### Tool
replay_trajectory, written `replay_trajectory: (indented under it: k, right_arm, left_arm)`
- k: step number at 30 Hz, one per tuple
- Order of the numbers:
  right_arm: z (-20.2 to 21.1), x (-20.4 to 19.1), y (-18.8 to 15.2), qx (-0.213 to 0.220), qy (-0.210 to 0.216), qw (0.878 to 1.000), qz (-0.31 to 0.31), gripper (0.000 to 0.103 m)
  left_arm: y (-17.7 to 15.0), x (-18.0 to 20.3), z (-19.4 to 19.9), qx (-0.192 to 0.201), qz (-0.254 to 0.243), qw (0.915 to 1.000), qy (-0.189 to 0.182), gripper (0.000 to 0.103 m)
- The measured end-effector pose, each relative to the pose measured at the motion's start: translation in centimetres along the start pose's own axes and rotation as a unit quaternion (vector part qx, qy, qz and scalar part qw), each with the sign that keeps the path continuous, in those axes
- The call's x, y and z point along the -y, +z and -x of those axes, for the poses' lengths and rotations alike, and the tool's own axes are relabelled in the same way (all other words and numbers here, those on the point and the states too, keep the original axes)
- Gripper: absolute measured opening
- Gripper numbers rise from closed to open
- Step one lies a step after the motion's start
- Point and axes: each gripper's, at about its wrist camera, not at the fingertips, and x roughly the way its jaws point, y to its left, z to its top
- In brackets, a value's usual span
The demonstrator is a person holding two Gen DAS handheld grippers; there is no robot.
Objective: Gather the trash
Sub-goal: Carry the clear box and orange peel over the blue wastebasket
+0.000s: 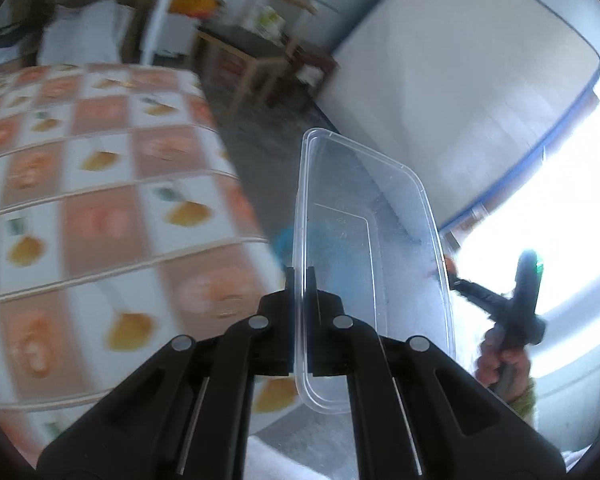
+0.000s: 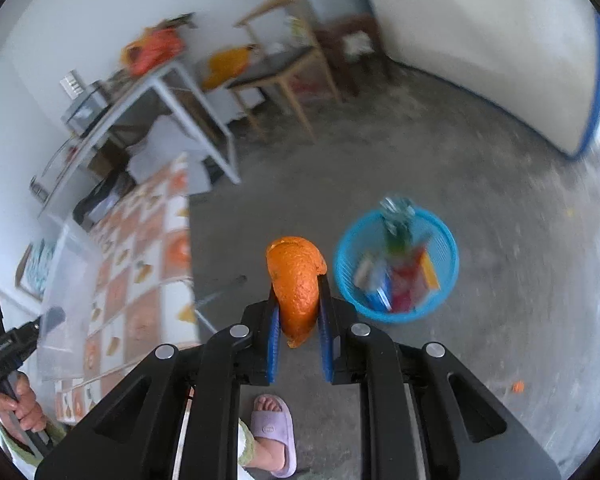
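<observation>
Both grippers carry trash beside the table, the basket on the floor ahead.

The left gripper [image 1: 299, 270] pinches the rim of a clear plastic container [image 1: 364, 248] held on edge past the fruit-print tablecloth [image 1: 100, 200]. The right gripper [image 2: 299, 280] clamps an orange peel [image 2: 296, 280] between its 2 blue pads, just beside the blue basket [image 2: 350, 280] of wrappers on the concrete floor [image 2: 500, 200].
</observation>
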Motion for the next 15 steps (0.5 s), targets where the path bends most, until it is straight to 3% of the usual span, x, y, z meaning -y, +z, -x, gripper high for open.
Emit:
replay_trajectory:
  k: [5, 10, 15]
  right_arm:
    - [-2.3, 4.7, -2.0, -0.012, -0.003, 0.998, -0.059, 0.016]
    - [-4.1, 8.2, -3.5, -0.024, 0.005, 0.994, -0.103, 0.016]
    - [-6.1, 11.2, -5.1, -0.038, 0.003, 0.990, -0.138, 0.016]
  left_arm:
    - [1.1, 4.6, -6.9, -0.060, -0.030, 0.9977, -0.006, 0.002]
    - [1.7, 6.0, -14.7, -0.139, 0.022, 0.9900, -0.011, 0.002]
    - [1.6, 6.3, -23.0, -0.193, 0.045, 0.9790, 0.048, 0.002]
